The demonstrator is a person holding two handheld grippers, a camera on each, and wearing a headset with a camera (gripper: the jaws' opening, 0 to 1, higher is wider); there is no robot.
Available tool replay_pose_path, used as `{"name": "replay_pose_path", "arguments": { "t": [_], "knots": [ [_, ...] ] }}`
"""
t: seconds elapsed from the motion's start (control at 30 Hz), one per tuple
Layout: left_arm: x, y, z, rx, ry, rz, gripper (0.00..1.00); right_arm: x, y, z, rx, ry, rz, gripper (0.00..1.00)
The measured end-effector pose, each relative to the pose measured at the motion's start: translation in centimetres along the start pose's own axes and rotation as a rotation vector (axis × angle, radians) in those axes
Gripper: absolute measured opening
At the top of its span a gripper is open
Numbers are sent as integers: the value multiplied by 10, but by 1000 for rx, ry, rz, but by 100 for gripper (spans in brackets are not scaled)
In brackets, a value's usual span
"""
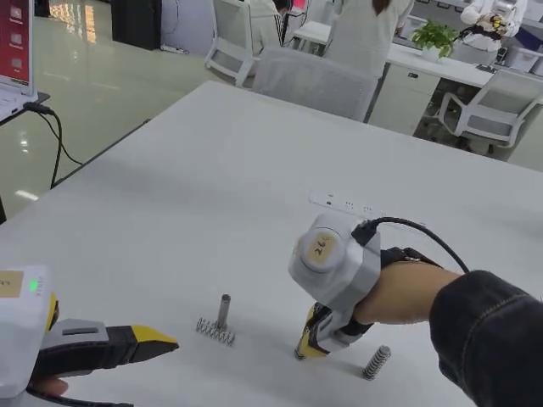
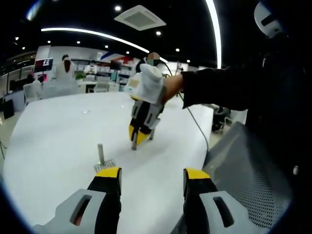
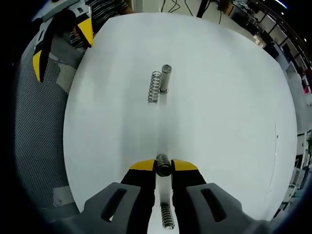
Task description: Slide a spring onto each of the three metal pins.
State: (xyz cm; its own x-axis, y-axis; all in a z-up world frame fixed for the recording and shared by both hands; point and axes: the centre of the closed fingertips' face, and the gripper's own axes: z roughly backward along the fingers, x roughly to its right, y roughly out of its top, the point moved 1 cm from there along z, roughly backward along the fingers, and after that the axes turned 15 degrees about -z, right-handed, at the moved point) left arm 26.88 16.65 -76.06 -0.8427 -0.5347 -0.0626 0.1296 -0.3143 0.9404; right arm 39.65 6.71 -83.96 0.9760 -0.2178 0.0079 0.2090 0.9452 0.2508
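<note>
The right tongs (image 3: 163, 164) are clamped on what is taken for a pin (image 3: 163, 168), seen end-on. The nearest spring (image 3: 166, 216) lies flat just behind them, its long axis along the jaws, toward the table's (image 1: 254, 186) near edge. The left tongs (image 2: 152, 171) are held apart.

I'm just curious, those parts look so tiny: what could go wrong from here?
The right gripper pinches what looks like a spring at the very tips of its jaws; it might pop out. The upright pin stands unsupported, so a nudge could topple it. The loose spring beside it might roll.
</note>
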Motion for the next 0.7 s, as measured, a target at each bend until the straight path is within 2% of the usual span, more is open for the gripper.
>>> {"name": "replay_pose_path", "arguments": {
  "t": [0.2, 0.5, 0.7],
  "knots": [
    [0, -1, 0, -2, -4, -1, 45, -1, -1, 1, 10, -6, -5, 13],
    [1, -1, 0, -1, -7, -3, 45, 0, 6, 12, 45, -30, -9, 16],
    [1, -1, 0, -1, -6, -6, 45, -5, 21, 25, 90, -38, 3, 17]
  ]
}}
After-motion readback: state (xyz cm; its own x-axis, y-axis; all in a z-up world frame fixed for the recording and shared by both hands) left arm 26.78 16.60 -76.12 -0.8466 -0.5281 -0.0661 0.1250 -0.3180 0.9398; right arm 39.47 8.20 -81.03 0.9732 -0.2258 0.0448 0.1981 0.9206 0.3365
